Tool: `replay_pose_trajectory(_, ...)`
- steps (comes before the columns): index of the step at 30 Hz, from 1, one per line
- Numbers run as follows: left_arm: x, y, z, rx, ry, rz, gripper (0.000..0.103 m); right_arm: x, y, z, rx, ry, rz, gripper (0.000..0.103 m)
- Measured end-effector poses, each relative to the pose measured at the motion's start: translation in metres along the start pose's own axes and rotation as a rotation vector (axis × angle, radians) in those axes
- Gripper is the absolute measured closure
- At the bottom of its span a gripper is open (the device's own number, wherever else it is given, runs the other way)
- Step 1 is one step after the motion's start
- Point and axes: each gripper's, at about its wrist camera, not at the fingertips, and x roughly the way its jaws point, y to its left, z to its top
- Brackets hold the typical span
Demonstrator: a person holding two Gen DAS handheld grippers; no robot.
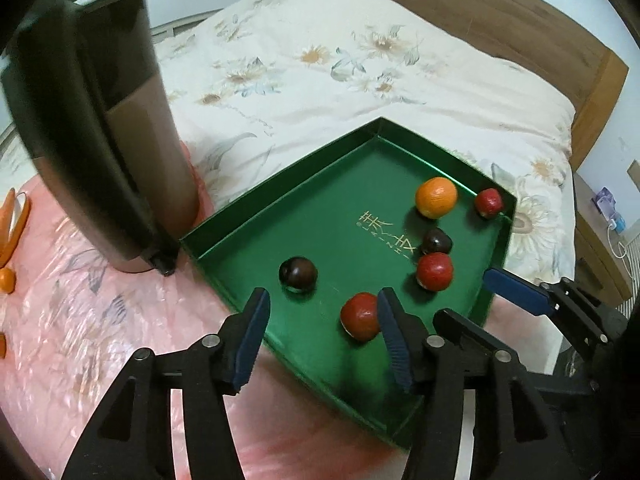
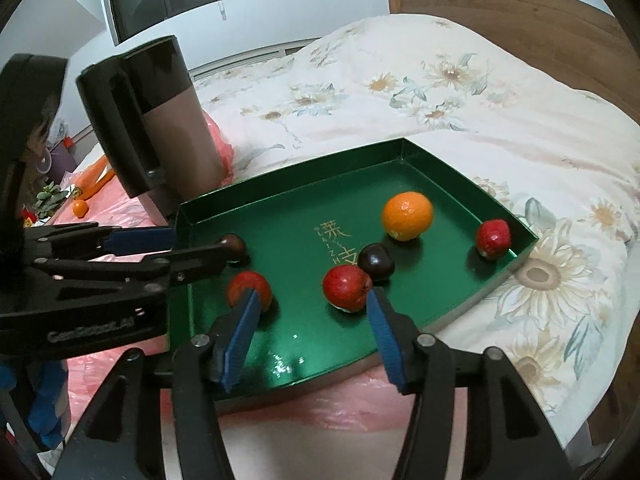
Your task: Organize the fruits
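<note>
Lying in green tray (image 2: 432, 160): six fruits, dark plum (image 2: 234, 245) half hidden behind left gripper (image 1: 322, 312); both grippers' jaws gaping, right gripper (image 2: 310, 316) gripping nothing.

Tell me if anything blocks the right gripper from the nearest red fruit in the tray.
Nothing visible does. The right gripper is open above the green tray, and the red fruit lies just beyond its fingertips, with only bare tray floor between.

Floral bedspread (image 1: 320, 60), wooden headboard (image 1: 520, 12), dark tall jug (image 1: 100, 140), pink plastic sheet (image 1: 80, 300)
</note>
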Motion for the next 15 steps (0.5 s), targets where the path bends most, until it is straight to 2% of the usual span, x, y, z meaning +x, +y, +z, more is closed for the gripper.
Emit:
replay_pose_trajectory(3, -0.016, 0.004, -0.007, -0.012, -0.019, 0.005, 0.048, -0.01, 0.006, -0.001, -0.009, -0.007, 0.005, 0.018)
replay_pose_trajectory(11, -0.05, 0.022, -0.034, -0.059, -0.048, 0.035, 0.048, -0.037, 0.032, -0.007, -0.038, -0.026, 0.024, 0.018)
replay_pose_trajectory(15, -0.069, 0.03, -0.05, -0.075, -0.066, 0.071, 0.048, -0.048, 0.048, -0.011, -0.054, -0.03, 0.039, 0.013)
